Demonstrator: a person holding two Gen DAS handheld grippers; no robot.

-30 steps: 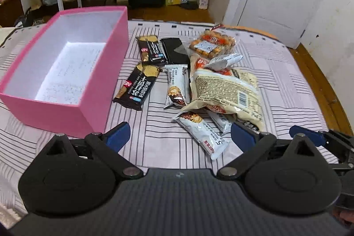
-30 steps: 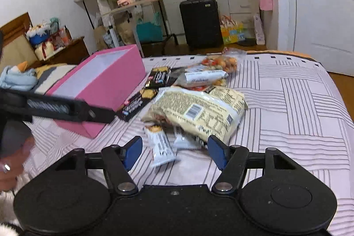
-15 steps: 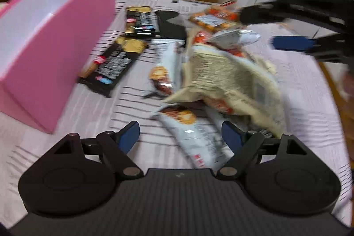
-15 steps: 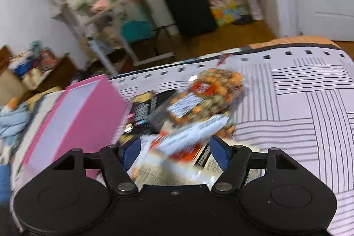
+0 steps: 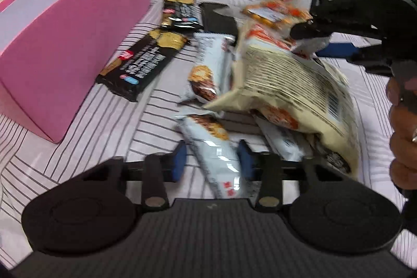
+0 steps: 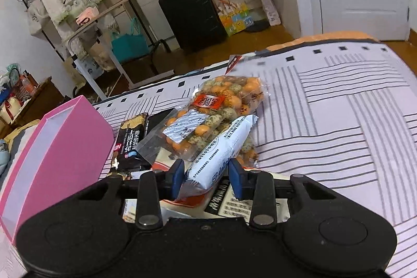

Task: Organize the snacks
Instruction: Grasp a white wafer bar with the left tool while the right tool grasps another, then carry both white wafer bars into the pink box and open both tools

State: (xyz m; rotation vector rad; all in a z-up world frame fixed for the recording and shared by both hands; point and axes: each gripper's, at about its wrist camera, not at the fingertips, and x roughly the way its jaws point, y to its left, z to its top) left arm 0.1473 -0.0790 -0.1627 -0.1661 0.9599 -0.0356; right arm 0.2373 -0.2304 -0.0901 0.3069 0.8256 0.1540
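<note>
Left wrist view: we see a white bar point(image 5: 212, 145) on the striped bed point(image 5: 109, 127), long axis running from the camera up and slightly left, near end cut off under the tool body. The left tongs point(image 5: 211, 160) straddle it, half closed; both blue pads sit just beside the wrapper, and with the motion blur we cannot tell whether they press it. A second white bar point(image 5: 208, 69) lies beyond, pointing away from us. A big cream bag point(image 5: 289, 85) slants down to the right and covers another white pack beneath it. Two black bars point(image 5: 146, 61) lie beside the pink box point(image 5: 65, 43), which stands at left. The right tongs point(image 5: 320, 43) enter from the right, pinching a silvery wrapper end at the top of the pile; the right hand point(image 5: 404, 127) is partly cut off.

Right wrist view: the right tongs point(image 6: 206, 173) are closed on a white pack point(image 6: 221, 147), grasping its near end. Its long axis runs away from us and right, far end resting on the nut bag point(image 6: 221, 108). The pink box point(image 6: 52, 160) sits at left, a black bar point(image 6: 129, 142) beside it. Packs under the tongs are mostly hidden by the tool body.
</note>
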